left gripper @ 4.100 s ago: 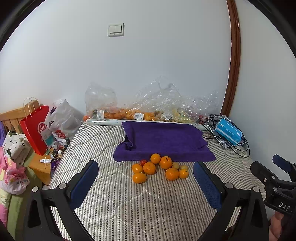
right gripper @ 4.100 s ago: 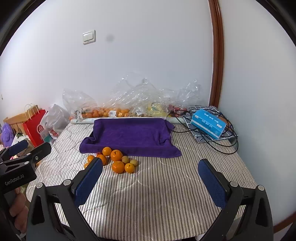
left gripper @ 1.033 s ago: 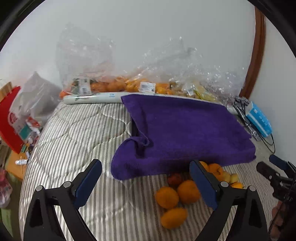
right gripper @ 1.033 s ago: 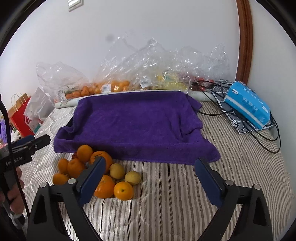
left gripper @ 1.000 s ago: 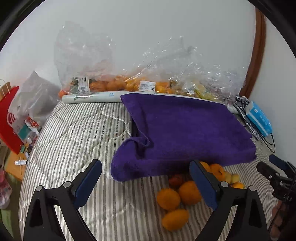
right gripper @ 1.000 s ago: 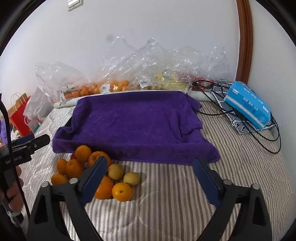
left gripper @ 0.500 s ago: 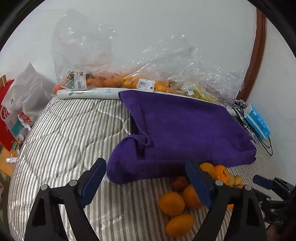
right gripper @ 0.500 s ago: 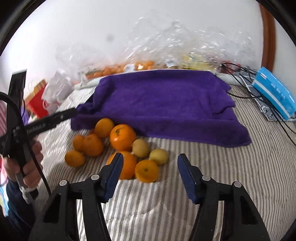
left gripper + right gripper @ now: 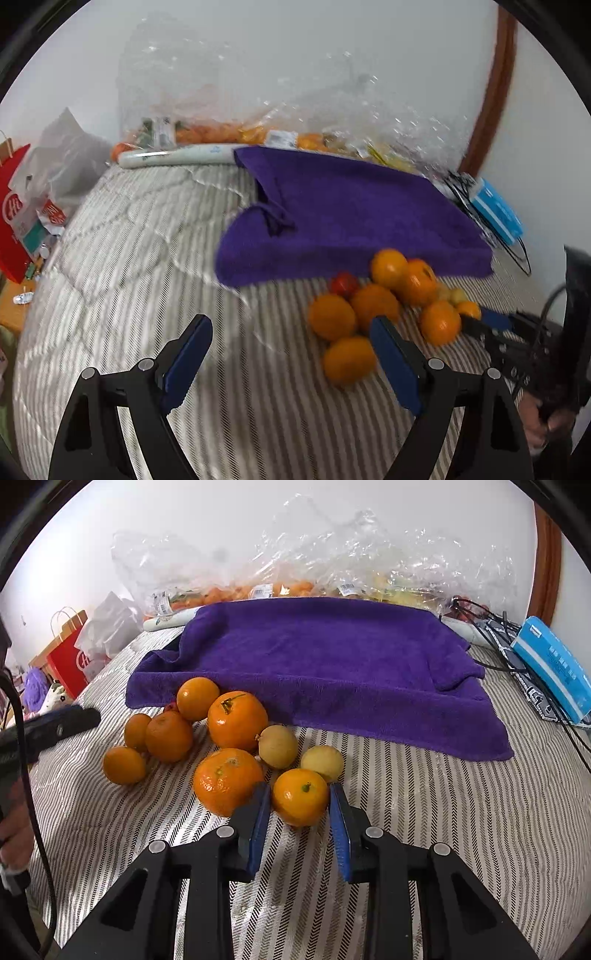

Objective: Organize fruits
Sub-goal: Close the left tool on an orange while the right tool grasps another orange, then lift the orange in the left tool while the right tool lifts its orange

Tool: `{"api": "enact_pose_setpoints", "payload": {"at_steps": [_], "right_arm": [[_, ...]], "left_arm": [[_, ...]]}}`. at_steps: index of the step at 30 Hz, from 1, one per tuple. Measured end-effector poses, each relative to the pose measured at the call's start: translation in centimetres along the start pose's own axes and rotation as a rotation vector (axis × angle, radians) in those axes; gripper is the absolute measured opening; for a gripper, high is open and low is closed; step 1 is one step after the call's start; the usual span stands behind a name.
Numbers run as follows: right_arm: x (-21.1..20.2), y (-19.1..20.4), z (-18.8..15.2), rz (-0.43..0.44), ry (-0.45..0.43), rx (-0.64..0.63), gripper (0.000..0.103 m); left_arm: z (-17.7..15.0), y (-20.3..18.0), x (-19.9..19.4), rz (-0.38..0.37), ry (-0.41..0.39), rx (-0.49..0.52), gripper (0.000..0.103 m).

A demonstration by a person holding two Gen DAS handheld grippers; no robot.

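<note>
A pile of oranges (image 9: pixel 237 720) lies on the striped bed cover in front of a purple towel (image 9: pixel 325 664), with two yellow lemons (image 9: pixel 277 746) and a small red fruit (image 9: pixel 343 284) among them. My right gripper (image 9: pixel 299 790) is closing its jaws on the small orange (image 9: pixel 300 801) at the pile's near edge. Both blue pads touch its sides. My left gripper (image 9: pixel 290 325) stands open over bare cover left of the pile, nothing between its fingers. Its right finger (image 9: pixel 391 350) overlaps an oval orange (image 9: pixel 349 358) in the left wrist view. A hand shows behind each gripper.
Clear plastic bags of fruit (image 9: pixel 295 576) line the wall behind the towel, with a white roll (image 9: pixel 177 157) at their foot. A blue box (image 9: pixel 554 668) and black cables lie at the right. A red paper bag (image 9: pixel 68 657) stands off the bed's left edge.
My right gripper came down to the pile and its jaws closed from wide apart onto the small orange. My left gripper moved closer and lower, and its jaws narrowed a little.
</note>
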State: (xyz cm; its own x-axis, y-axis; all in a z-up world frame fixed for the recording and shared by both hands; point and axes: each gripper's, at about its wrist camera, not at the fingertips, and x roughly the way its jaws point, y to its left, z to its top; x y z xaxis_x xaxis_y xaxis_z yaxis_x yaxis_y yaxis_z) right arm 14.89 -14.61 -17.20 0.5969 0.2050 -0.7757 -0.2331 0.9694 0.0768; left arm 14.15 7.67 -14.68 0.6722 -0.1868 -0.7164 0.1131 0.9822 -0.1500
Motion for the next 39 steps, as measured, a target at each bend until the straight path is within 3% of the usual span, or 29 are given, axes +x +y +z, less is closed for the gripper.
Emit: {"api": "enact_pose_setpoints", "payload": {"at_steps": [3,5,7,10,12,14,22,27,39], "right_arm": [[-0.8,-0.3,-0.3,-0.018,-0.004,-0.002,0.031],[-1.4,-0.7,-0.5,-0.029,-0.007,-0.003,0.031],[-1.9,-1.3,-0.9,-0.037,-0.014,-0.004,0.031],[-1.8,-1.6,-1.3,-0.034,-0.015,-0.005,0.031],[-1.5,-1.5,-1.7,-0.041,-0.016,-0.008,0.031],[-1.4,-1.4,-1.8,-0.036,-0.015,-0.015,0.031],[-0.7,-1.9,-1.6,0.021,0.016,0.007,0.031],[-0.8,-2.2,-1.7,0.045,0.008,0.022,0.031],[-1.9,-2.7,-1.8,0.101,-0.05,0.054,0.031]], "left_arm": [[-1.0,-1.5,0.8,-0.01,0.03,0.029,0.083],[-1.3,-2.3,1.3,-0.016,0.049,0.042,0.072],[-1.6,-2.8,1.8,-0.03,0.057,0.056,0.069],[-1.8,-3.2,2.6,-0.022,0.064,0.064,0.051],[-2.0,-3.1,2.8,-0.033,0.06,0.054,0.045],[-2.1,-3.1,2.6,-0.074,0.058,0.055,0.033],[-2.3,-3.3,2.8,-0.111,0.066,0.059,0.032],[-2.3,-2.9,2.8,-0.176,0.061,0.027,0.03],[-2.4,-3.5,1.0,-0.224,-0.02,0.047,0.03]]}}
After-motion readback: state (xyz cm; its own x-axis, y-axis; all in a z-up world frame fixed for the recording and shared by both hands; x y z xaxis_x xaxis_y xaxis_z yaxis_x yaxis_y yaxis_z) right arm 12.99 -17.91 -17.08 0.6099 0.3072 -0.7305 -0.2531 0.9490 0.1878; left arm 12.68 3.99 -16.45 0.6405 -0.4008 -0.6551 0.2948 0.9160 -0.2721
